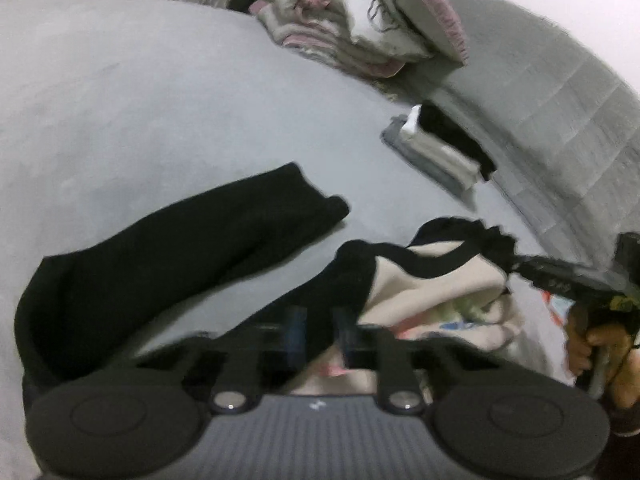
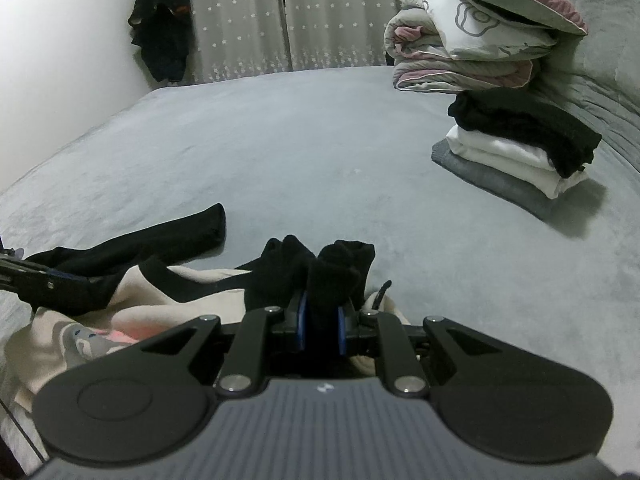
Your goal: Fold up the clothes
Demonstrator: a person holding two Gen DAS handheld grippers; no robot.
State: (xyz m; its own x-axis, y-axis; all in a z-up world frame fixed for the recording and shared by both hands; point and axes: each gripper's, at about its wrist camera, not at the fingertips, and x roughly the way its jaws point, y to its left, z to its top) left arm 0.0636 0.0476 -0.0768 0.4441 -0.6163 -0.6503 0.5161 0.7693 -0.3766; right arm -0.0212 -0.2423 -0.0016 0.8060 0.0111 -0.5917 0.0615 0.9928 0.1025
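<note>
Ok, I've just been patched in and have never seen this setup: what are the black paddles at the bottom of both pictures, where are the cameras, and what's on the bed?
There is no robot. A person holds a two-finger gripper in each hand, and a fisheye camera on each looks forward along its fingers. The black paddles are the gripper's own body.

In the left wrist view, the left gripper is shut on the black garment, which trails across the grey bed. The person's hand shows at the right edge.

In the right wrist view, the right gripper is shut on another part of black cloth, bunched up between its blue pads.

Under it lies a cream garment. Farther back are a folded stack of black, white and grey, and rolled bedding with a pillow.
</note>
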